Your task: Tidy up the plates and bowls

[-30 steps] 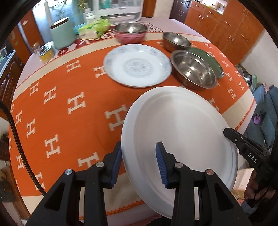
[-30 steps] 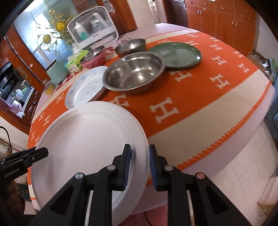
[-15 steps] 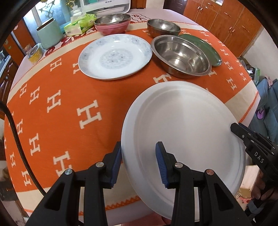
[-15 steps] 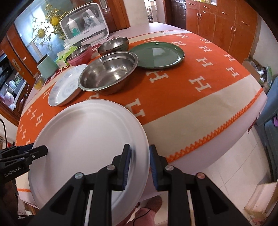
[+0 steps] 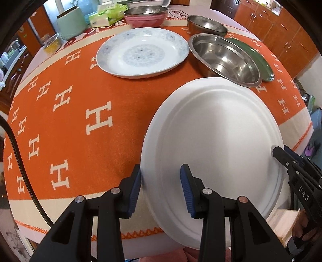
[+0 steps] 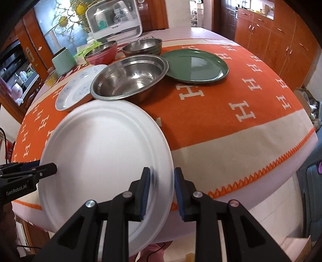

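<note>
A large plain white plate [image 5: 217, 141] is held over the near edge of the table, also in the right wrist view [image 6: 104, 149]. My left gripper [image 5: 160, 187] is shut on its left rim. My right gripper [image 6: 162, 191] is shut on its right rim. Behind it stand a blue-patterned white plate [image 5: 142, 52], a large steel bowl [image 5: 225, 58], a green plate [image 6: 197, 66], a small steel bowl [image 5: 207, 24] and a pink bowl [image 5: 146, 16] with a steel bowl inside.
The table wears an orange cloth [image 5: 80, 112] with white H marks. At the back stand a mint green canister [image 5: 70, 22], a tissue pack [image 5: 108, 16], a small jar [image 5: 52, 43] and a white dish rack [image 6: 114, 18]. Wooden cabinets [image 6: 281, 40] line the right.
Both grippers have carried the white plate forward toward the other dishes; its far rim now reaches close to the large steel bowl. The grips have not changed.
</note>
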